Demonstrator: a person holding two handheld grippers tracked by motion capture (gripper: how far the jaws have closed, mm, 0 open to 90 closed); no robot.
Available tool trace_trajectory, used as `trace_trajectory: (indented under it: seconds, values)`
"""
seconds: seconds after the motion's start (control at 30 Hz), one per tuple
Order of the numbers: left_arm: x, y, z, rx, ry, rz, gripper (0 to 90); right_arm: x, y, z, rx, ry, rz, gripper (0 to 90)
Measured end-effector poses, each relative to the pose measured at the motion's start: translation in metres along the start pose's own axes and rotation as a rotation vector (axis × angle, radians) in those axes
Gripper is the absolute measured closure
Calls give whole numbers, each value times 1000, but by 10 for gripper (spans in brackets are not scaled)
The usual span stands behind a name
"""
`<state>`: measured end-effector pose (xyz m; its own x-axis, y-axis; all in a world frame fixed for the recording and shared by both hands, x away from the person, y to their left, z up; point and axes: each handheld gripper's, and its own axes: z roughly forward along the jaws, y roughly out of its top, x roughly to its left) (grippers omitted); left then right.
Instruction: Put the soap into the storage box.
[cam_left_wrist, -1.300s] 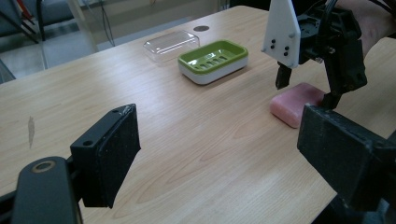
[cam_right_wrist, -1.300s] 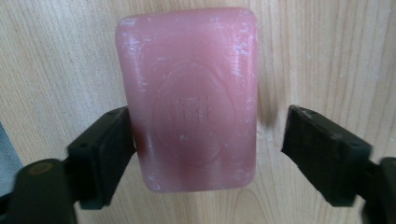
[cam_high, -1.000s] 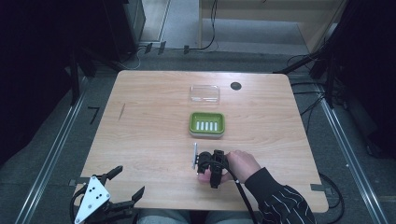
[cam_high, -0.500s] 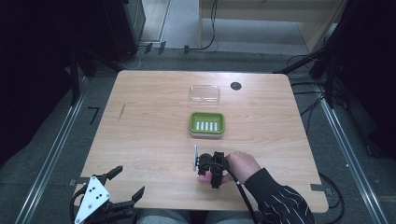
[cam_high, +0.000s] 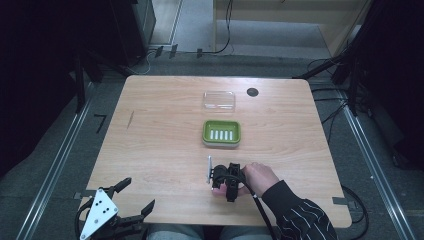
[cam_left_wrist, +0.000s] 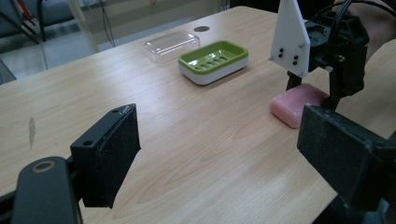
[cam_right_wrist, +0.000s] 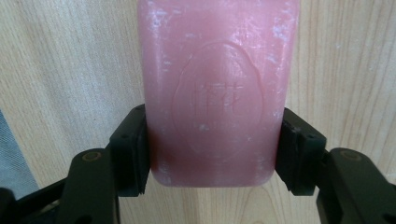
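Pink soap bar (cam_right_wrist: 212, 88) w/ whitish scuffs & an embossed oval stamp, black gripper jaws, green-and-white soap dish (cam_high: 221, 133) at frame centre, clear lid (cam_high: 219, 100) above it, light wood-grain table (cam_high: 150, 150), black sleeve (cam_high: 295, 215) w/ thin white lines lower right.

My wooden table (cam_high: 150, 150) sits on grey floor (cam_high: 60, 150), metal rails (cam_high: 55, 165) either side, far end pretty dark.

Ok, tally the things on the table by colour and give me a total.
Pink: 1, the soap bar
Green: 1, the soap dish
Clear: 1, the plastic lid
Total: 3
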<state>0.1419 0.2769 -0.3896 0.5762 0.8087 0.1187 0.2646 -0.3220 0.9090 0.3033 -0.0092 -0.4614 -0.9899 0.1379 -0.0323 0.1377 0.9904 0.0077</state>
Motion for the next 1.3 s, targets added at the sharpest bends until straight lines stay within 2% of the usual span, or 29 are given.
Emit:
trace_trajectory:
  seconds: [0.27,0.5,1.3]
  values:
    - [0,0,0,0,0,0,140,1,0,-2,0,4,-5,385]
    - [0,0,0,1,1,1,140,-1,-2,-5,-14,-3,9,385]
    - [0,0,0,0,1,-2,140,-17,-20,-10,-8,-28,102,385]
